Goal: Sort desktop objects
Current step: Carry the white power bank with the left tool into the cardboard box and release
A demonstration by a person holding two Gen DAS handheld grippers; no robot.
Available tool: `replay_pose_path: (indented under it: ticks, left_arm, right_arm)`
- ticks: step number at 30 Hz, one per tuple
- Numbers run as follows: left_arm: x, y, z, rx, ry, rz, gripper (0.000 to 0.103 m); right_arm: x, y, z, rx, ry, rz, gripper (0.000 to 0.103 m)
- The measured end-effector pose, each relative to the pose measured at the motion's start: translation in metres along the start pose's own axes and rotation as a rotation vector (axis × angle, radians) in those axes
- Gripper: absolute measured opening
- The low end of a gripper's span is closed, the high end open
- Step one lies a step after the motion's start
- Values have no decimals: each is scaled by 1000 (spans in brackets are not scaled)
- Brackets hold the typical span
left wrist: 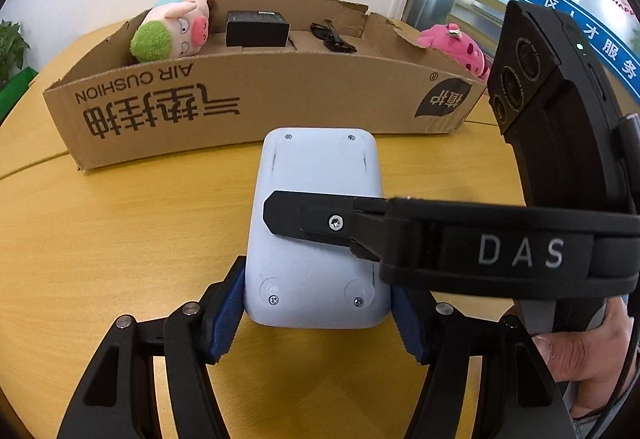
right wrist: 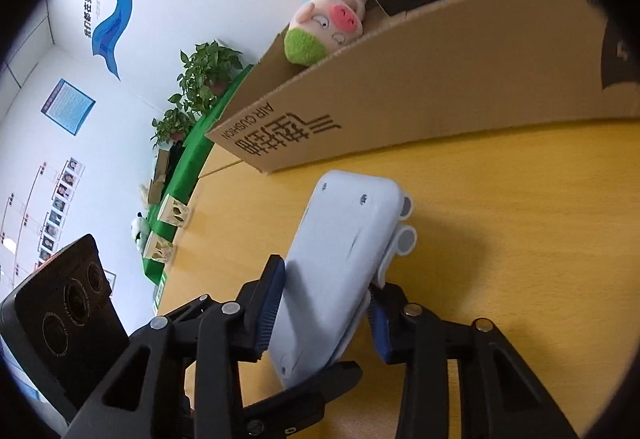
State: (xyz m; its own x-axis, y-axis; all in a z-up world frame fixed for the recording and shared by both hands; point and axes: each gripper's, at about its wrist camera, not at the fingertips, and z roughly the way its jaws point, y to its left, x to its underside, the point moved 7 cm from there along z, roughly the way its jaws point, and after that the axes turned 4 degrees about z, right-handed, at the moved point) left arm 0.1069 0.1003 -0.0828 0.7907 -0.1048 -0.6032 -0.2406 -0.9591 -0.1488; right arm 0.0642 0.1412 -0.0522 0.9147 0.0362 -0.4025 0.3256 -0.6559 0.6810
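Observation:
A pale grey device (left wrist: 316,167) with screws in its back hangs just above the yellow table (left wrist: 120,239), in front of a long cardboard box (left wrist: 280,95). My left gripper (left wrist: 318,319) is shut on its near end, a blue pad pressing each long side. My right gripper (right wrist: 324,319) is shut on the same device (right wrist: 340,239) from the right, across its thickness. One of the right gripper's black fingers (left wrist: 312,223) lies over the device's back; the other is hidden beneath. The box holds a pig plush (left wrist: 172,31), a black pack (left wrist: 258,28) and dark glasses (left wrist: 334,37).
A pink plush (left wrist: 456,43) sits at the box's right end. A person's hand (left wrist: 580,351) holds the right gripper's handle. Potted plants (right wrist: 200,79) and small cartons stand on a green ledge beyond the table's left edge. Bare tabletop lies left of the device.

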Motion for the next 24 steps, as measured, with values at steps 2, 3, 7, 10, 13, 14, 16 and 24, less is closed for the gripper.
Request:
replay_pose_path:
  ticks: [2,3,7,10,13,14,16,24]
  left_arm:
    - [-6,-2,-2,7,-12,4,69]
    - [-8,-5,-4,7,-19,8,69]
    - [-24,-10,-10,7,-50,25,69]
    - [-41,-13,-21,8,-88,27,69]
    - [-65,-13,-26,7,-121,29,69]
    - [-75,-13,-27,13,-134,29,69]
    - [-90,-11,-27,18,-149,28,69]
    - [-158,-4,-24,24,-178,34,69]
  right_arm:
    - [-4,3,-6,12,-24,-21,37]
    - [-7,5,-11,16,-39,-33,37]
    - [-23,18,-27,30,-90,-102,35]
    - [-40,30,-36,29,-120,-142,34]
    - [-62,40,-47,31,-153,-177,34]
    - [-70,42,-51,33,-165,-188,34]
    - [-86,46,-57,48,-185,-211,34]
    - [-152,53,-69,49,-204,-242,34]
